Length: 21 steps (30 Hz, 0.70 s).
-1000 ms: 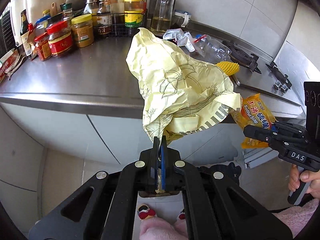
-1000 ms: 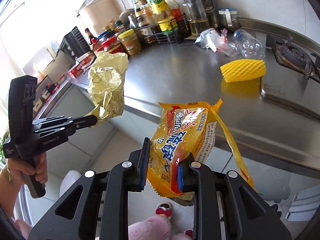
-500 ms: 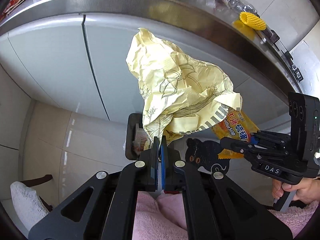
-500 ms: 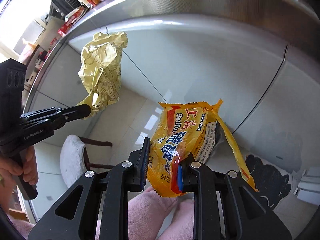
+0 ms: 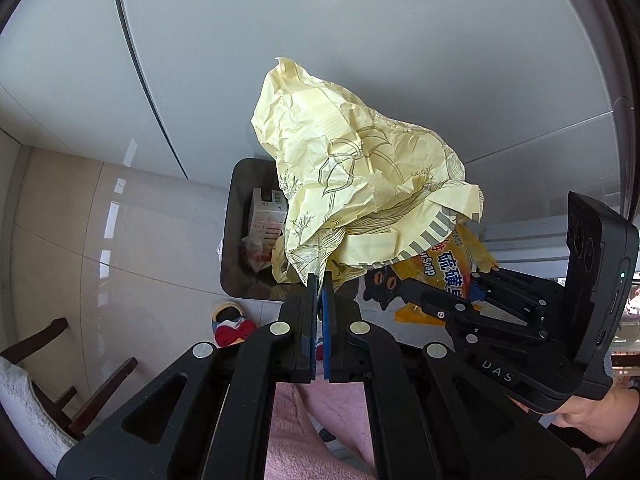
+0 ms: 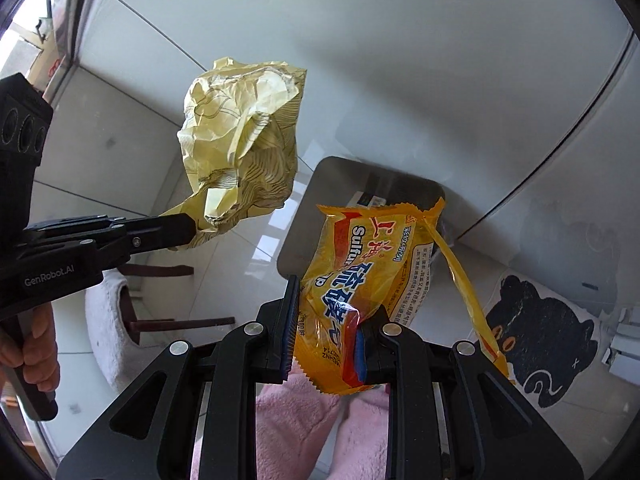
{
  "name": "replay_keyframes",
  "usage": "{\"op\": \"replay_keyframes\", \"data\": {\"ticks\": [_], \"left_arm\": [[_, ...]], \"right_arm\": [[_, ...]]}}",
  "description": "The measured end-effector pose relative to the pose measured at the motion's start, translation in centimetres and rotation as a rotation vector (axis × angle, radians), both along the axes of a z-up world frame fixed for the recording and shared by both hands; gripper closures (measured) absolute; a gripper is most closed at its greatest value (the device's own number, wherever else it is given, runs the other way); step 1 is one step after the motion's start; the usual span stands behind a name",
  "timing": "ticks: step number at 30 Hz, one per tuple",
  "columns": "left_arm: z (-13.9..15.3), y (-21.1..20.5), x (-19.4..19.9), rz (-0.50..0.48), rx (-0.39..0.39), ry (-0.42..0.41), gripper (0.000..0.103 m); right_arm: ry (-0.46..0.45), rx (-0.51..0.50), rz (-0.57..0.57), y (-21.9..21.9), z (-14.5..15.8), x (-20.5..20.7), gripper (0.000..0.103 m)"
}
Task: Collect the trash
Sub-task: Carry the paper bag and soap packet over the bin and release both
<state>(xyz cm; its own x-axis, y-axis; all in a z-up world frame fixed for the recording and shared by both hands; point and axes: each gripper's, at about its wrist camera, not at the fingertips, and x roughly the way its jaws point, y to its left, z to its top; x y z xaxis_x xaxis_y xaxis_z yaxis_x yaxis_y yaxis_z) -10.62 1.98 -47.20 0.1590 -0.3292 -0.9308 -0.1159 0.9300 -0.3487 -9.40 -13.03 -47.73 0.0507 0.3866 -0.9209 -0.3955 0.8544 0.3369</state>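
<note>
The floor (image 5: 132, 216) is made of shiny, light tiles. A dark bin (image 5: 234, 240) stands on it, close to the white cupboard doors, with a box and wrappers inside. Beside the bin lies a mat with a black bear (image 6: 548, 336) on it. A brown wooden chair (image 5: 60, 376) stands further left.
</note>
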Motion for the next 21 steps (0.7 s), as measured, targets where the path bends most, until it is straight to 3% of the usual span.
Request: {"op": "replay_keyframes", "data": {"ticks": [12,21], "left_arm": [[-8.0,0.8,3.2,-0.03,-0.035,0.115,0.103],[-8.2,1.0,3.8,-0.041,-0.044,0.14,0.1]], "right_arm": [[0.066,-0.028,-0.042,-0.2,-5.9,1.3,0.079],[0.088,-0.039,-0.065,0.0,-7.1,2.8,0.073]]}}
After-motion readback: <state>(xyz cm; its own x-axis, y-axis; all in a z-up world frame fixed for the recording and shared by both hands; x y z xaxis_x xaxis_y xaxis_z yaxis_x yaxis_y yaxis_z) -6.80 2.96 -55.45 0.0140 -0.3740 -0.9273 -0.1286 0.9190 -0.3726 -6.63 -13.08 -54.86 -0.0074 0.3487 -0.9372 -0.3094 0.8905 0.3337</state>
